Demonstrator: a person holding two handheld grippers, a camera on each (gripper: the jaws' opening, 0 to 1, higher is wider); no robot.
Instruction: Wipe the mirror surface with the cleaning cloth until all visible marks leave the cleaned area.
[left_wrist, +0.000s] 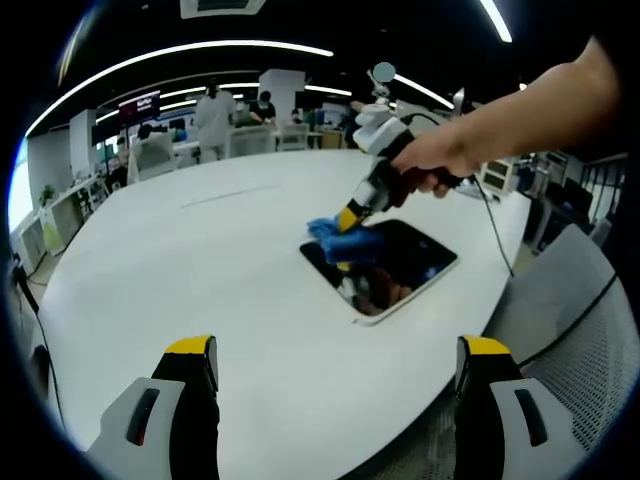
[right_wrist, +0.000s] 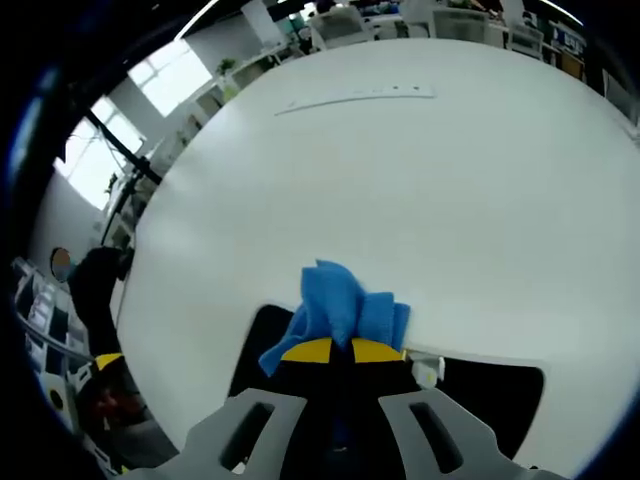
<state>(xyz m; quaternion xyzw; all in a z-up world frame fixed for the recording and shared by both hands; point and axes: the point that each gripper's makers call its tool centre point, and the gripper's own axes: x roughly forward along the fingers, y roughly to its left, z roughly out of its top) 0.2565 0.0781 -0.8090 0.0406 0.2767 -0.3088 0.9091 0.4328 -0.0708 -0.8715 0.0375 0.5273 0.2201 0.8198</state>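
**Blue cloth pressed to the mirror on a white table**

An open-plan office stretches behind, with long ceiling light strips (left_wrist: 190, 50), desks and a few people standing far off. In front lies a broad white table (left_wrist: 200, 260) with a rounded edge; a grey mesh chair (left_wrist: 570, 320) sits just beside its edge in the left gripper view.

The mirror (left_wrist: 400, 265), a dark rectangular pane with a pale rim, lies flat on the table near that edge. Its surface reflects dark ceiling and some brownish shapes; whether marks remain on it cannot be told.

In the left gripper view a person's hand (left_wrist: 440, 155) holds the right gripper (left_wrist: 352, 215) tilted down over the far corner of the mirror. Its yellow-tipped jaws are clamped close together on the blue cleaning cloth (left_wrist: 345, 240), which is bunched up and touches the glass at that corner.

The right gripper view shows the same cloth (right_wrist: 345, 310) crumpled between the two yellow tips, resting at the mirror's edge (right_wrist: 260, 350) where the glass meets the white table.

The left gripper (left_wrist: 335, 360) hovers above the bare table, well apart from the mirror, jaws spread wide and holding nothing.
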